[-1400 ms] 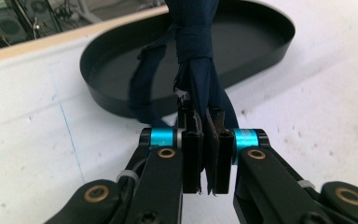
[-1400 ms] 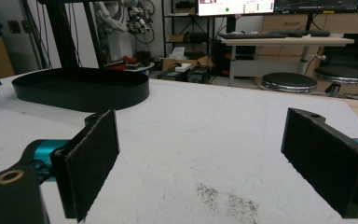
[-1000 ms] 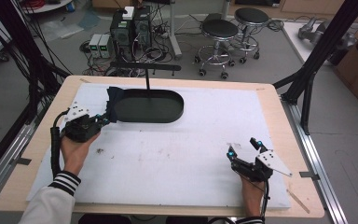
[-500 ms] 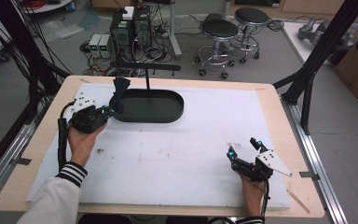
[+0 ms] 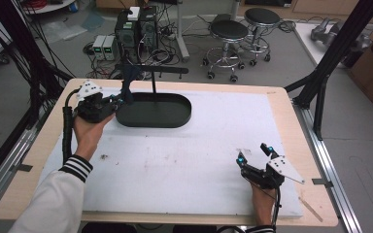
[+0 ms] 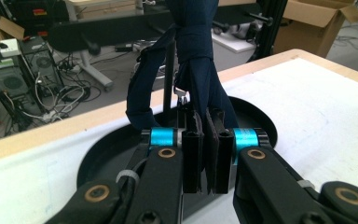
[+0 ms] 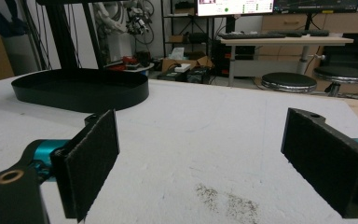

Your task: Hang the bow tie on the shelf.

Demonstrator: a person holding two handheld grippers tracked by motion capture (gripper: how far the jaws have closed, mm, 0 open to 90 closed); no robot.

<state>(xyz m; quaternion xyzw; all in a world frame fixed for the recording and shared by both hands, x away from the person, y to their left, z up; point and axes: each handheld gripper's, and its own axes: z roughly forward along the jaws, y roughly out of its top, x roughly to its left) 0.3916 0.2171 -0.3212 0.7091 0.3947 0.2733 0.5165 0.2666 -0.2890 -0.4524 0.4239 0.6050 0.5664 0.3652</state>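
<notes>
Left gripper (image 6: pixel 204 151) at far left of table, jaws clamped nearly together on a dark blue cloth (image 6: pixel 193 60). Cloth lifted, rising from the jaws over the left end of a black oval tray (image 5: pixel 175 119), beside the tray's upright post (image 5: pixel 153 81) with crossbar. Right gripper (image 5: pixel 255 154) at near right, well apart from tray, jaws spread wide, nothing between the pads (image 7: pixel 93 158). Resting low over white mat (image 5: pixel 184 165), a dark smudge just ahead. Mat on wooden table (image 5: pixel 36 160). Stools (image 5: pixel 230 36) and computers on floor beyond.
</notes>
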